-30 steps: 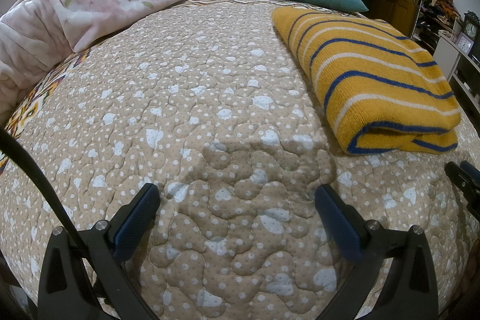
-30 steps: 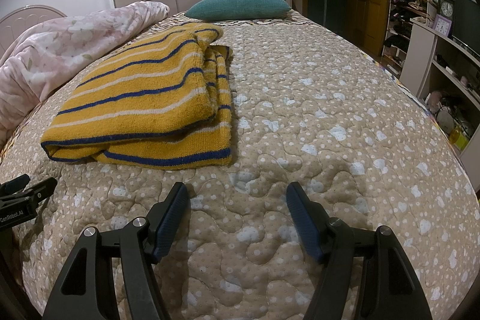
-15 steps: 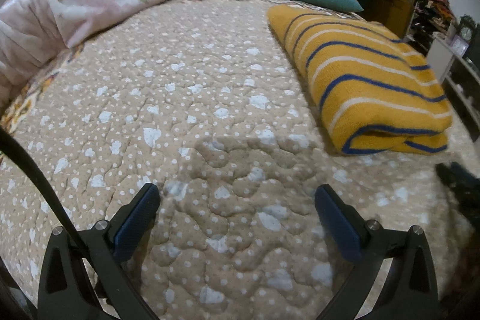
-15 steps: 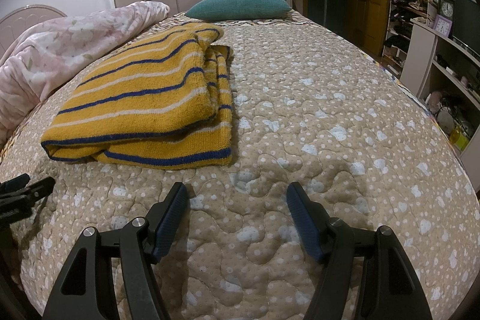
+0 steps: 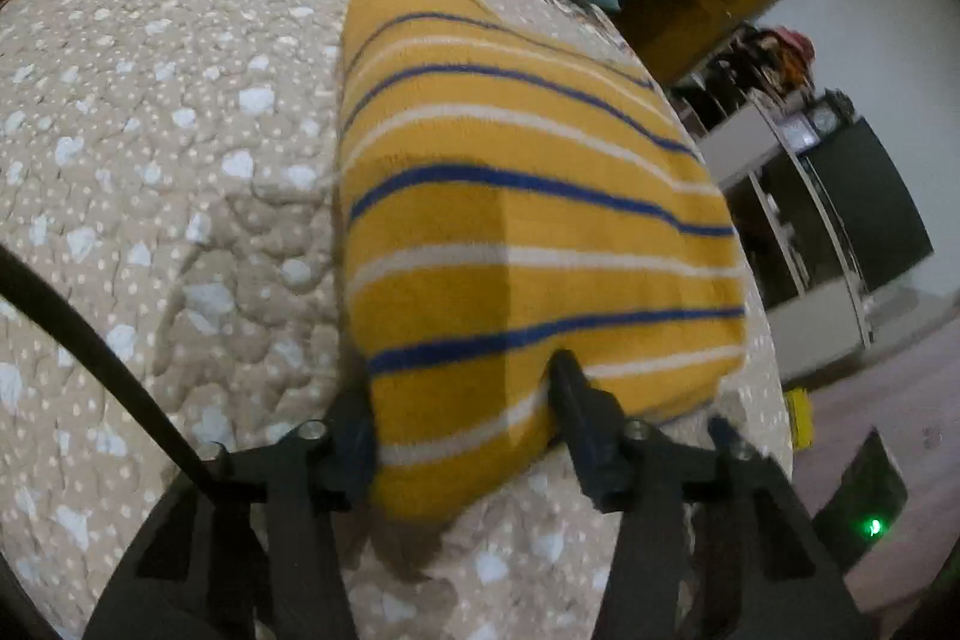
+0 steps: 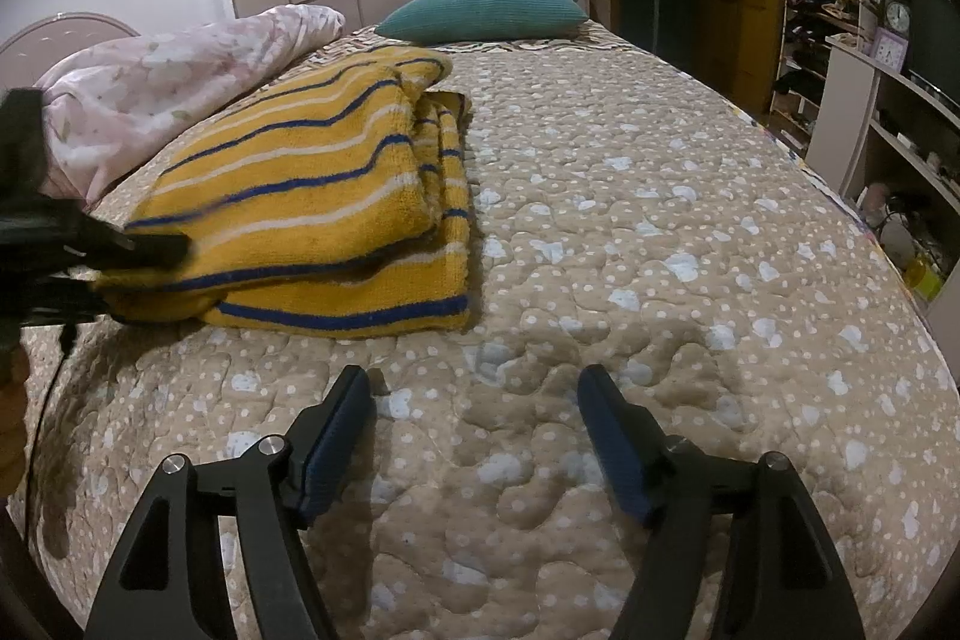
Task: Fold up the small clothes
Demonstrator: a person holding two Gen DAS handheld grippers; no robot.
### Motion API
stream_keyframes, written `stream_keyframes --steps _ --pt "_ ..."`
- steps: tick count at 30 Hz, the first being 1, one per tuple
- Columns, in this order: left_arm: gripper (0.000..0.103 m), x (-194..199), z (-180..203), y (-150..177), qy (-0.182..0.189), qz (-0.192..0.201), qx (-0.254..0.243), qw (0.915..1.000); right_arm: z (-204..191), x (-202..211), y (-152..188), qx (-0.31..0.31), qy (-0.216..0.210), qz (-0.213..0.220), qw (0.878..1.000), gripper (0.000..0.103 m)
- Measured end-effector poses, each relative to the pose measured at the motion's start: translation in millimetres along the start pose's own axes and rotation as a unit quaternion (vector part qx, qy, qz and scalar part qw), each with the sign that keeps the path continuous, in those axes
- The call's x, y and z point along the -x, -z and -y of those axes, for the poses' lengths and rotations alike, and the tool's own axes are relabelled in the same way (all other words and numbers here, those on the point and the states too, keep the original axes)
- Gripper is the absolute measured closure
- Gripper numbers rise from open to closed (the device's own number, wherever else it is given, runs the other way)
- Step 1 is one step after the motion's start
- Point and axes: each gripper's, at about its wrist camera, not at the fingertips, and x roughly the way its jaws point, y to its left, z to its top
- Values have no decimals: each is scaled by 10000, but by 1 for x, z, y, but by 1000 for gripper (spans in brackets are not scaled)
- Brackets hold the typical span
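A folded yellow garment with blue and white stripes [image 5: 522,232] lies on the quilted beige bedspread [image 5: 150,172]. My left gripper [image 5: 462,400] has its open jaws around the garment's near corner, one finger on each side of the folded edge. In the right wrist view the garment [image 6: 312,220] lies at the left, and the left gripper [image 6: 144,250] shows at its left corner. My right gripper [image 6: 474,400] is open and empty, low over the bedspread [image 6: 660,220], in front and to the right of the garment.
A teal pillow [image 6: 480,10] lies at the head of the bed. A pink floral duvet [image 6: 168,88] is bunched on the far left. Shelves and a clock [image 6: 897,16] stand past the bed's right edge. A wardrobe and wooden door are behind.
My left gripper has swung right and forward from bare bedspread to the garment's near corner, its fingers now straddling it. The right gripper has stayed in place, open.
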Motion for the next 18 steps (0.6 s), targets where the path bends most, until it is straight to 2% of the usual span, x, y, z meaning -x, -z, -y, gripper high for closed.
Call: stream_keyframes --steps 1,3,9,12,13,15,16,18 --pt "72 2 3 0 -26 17 -56 10000 0 0 0 1 3 -1 10000 27" --pt "77 12 7 -2 -20 82 -126 9999 0 0 -1 13 11 -4 10000 27" --pt "81 25 11 -1 -161 1 -337 9993 -1 0 1 18 2 -14 10000 26" --pt "73 25 18 10 -428 146 -592 9972 -1 -1 -1 22 -16 -48 10000 24" --pt "66 27 17 15 -484 202 -645 9965 -1 -2 -2 39 -51 -99 9999 23" --pt "54 24 19 24 -858 349 -868 9919 2 -1 -9 33 -152 -298 9994 25" --pt "51 22 13 30 -1009 406 -973 9893 8 3 -15 -151 -309 -369 9987 26" --pt "42 13 9 36 -1232 506 -1200 9838 23 18 -31 -643 -768 -193 9948 30"
